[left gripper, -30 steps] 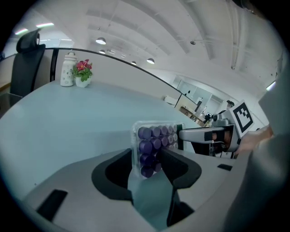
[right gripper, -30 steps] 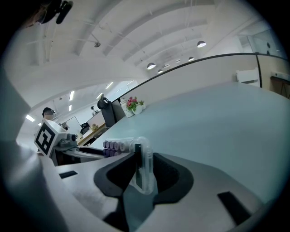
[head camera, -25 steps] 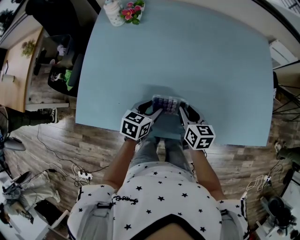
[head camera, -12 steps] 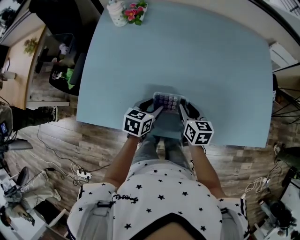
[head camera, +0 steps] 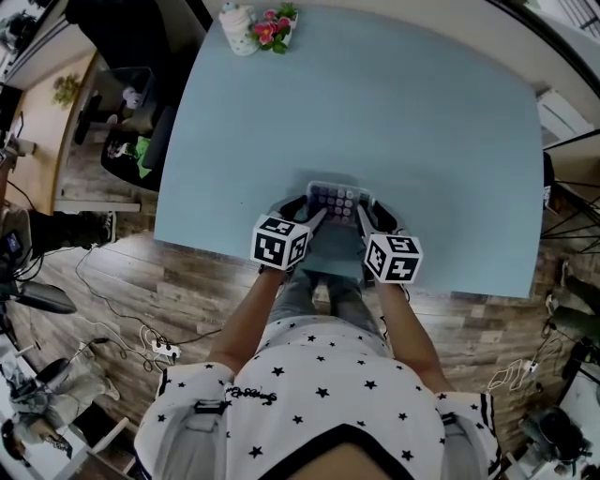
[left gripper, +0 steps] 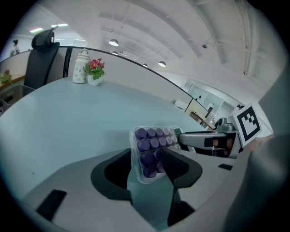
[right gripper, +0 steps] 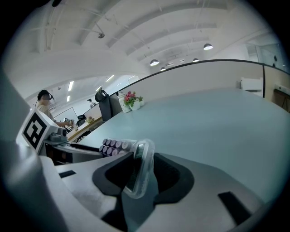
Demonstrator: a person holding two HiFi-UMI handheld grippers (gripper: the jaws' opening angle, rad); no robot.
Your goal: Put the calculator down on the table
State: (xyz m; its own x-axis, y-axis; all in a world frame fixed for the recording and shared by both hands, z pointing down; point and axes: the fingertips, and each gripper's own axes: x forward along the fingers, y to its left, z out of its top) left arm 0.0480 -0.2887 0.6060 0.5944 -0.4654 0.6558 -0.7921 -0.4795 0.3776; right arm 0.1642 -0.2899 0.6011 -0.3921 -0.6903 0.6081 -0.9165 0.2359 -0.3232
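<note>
The calculator [head camera: 336, 200], clear-cased with purple keys, lies at the near edge of the light-blue table [head camera: 394, 112]. My left gripper [head camera: 315, 217] reaches to its left end and my right gripper [head camera: 362, 217] to its right end. In the left gripper view the calculator [left gripper: 152, 152] sits keys-up between the black pads of the left gripper [left gripper: 147, 170], whose jaws are opening. In the right gripper view its clear end [right gripper: 139, 168] stands edge-on between the jaws of the right gripper [right gripper: 141, 176], also opening. I see neither pair of pads pressing on it.
A white jar [head camera: 236, 19] and a small pot of pink flowers [head camera: 274, 24] stand at the table's far left corner. An office chair [head camera: 122, 122] is left of the table. The wooden floor below the near edge carries cables [head camera: 141, 337].
Both grippers and the calculator stay at the same spot by the table's near edge. Only the head view has shifted a little.
</note>
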